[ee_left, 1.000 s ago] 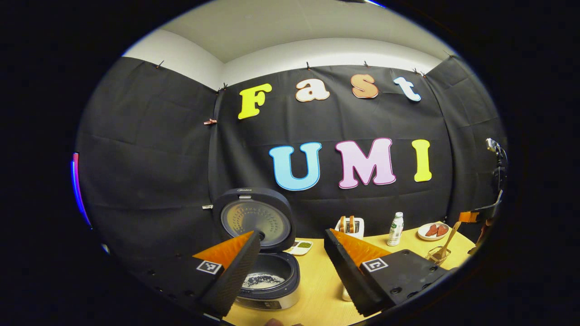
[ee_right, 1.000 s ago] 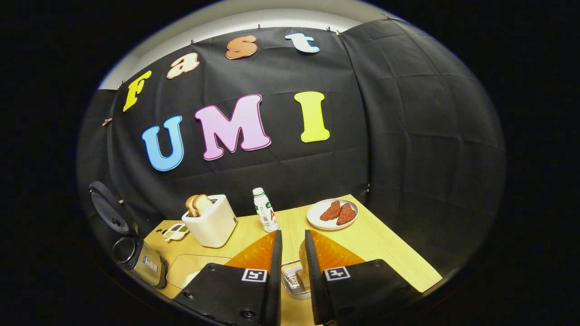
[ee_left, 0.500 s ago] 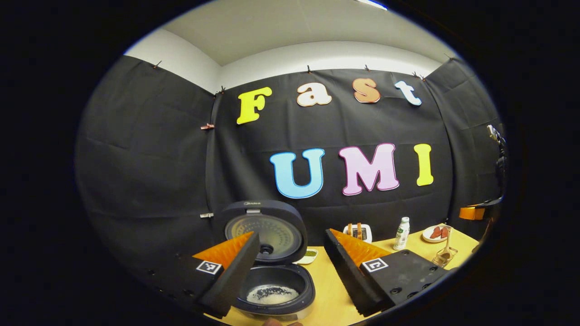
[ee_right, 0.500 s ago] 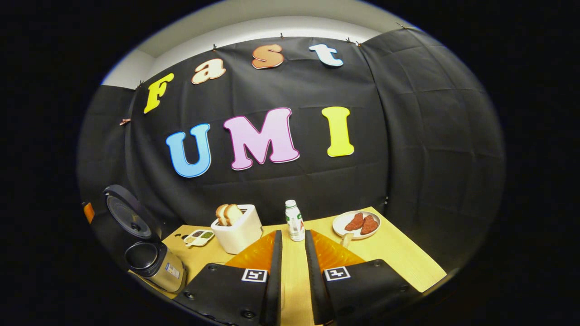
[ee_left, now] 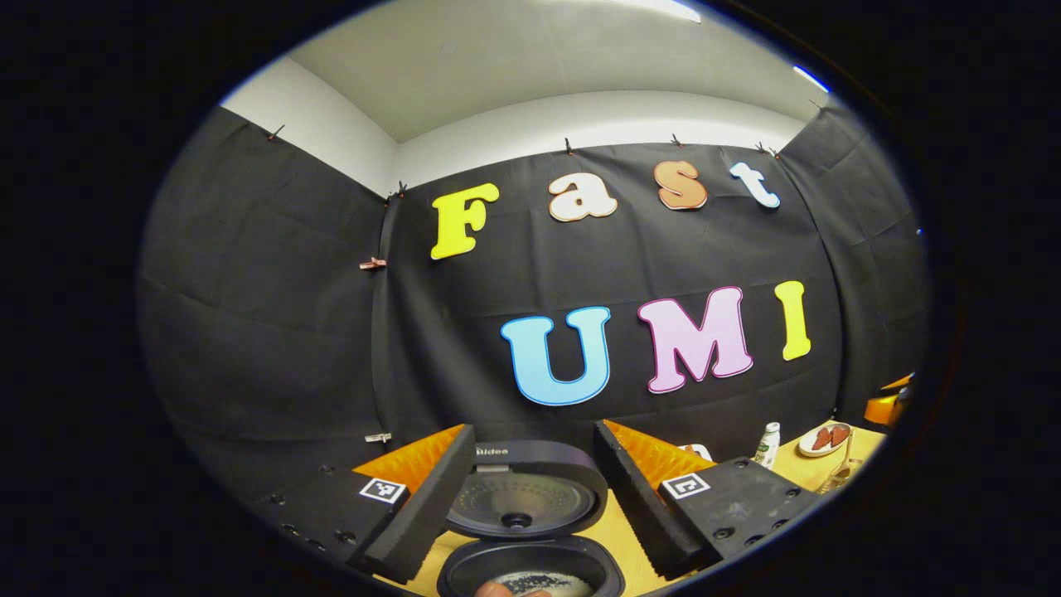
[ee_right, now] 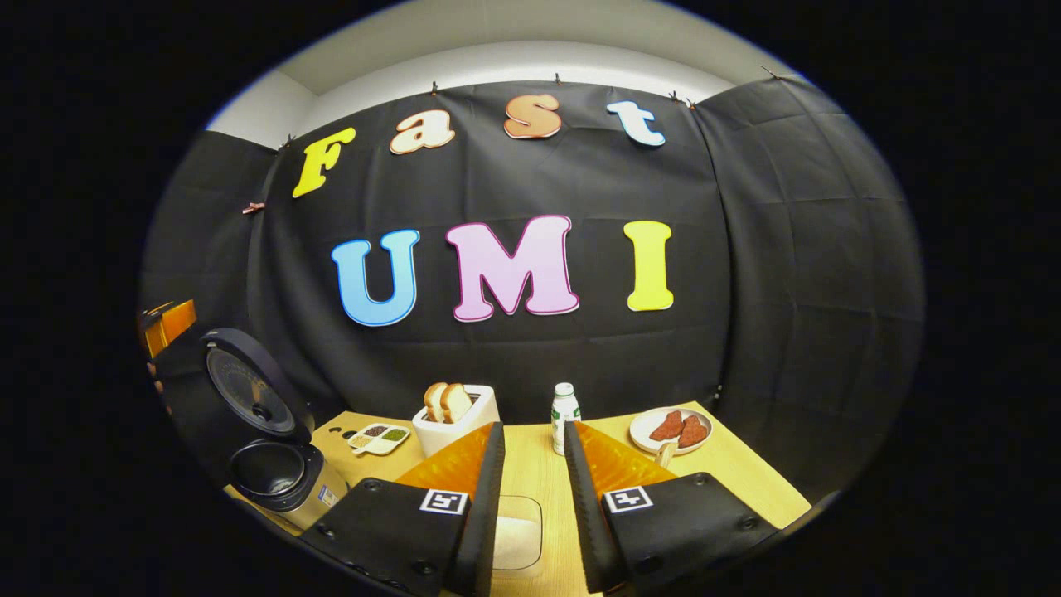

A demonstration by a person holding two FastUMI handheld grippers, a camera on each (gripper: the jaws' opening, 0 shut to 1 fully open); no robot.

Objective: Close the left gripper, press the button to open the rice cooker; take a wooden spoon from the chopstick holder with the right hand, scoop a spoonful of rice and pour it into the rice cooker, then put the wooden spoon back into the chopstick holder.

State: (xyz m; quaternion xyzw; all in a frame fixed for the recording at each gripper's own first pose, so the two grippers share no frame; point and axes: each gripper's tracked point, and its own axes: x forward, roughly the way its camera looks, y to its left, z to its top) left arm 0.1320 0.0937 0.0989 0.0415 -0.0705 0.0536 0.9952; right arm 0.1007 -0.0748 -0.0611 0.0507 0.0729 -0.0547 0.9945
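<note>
The rice cooker (ee_left: 530,572) stands open between my left gripper's (ee_left: 533,431) spread fingers, its lid (ee_left: 522,497) upright and white rice in the pot. In the right gripper view the cooker (ee_right: 278,473) is at the far left, with the left gripper (ee_right: 166,323) above it. My right gripper (ee_right: 533,431) is open and holds nothing. A clear rice tray (ee_right: 515,522) lies on the table below its fingers. The wooden spoon's end (ee_right: 663,453) peeks out behind the right finger. The glass chopstick holder (ee_left: 839,474) is at the far right in the left gripper view.
On the wooden table (ee_right: 746,481) stand a white toaster (ee_right: 456,410) with bread, a small bottle (ee_right: 564,406), a plate of red food (ee_right: 670,429) and a small condiment dish (ee_right: 380,438). The black cloth wall closes the back and sides.
The right gripper has let go of the spoon at the holder, opened a little and drawn back. The left gripper view has shifted, so the cooker now sits between its fingers.
</note>
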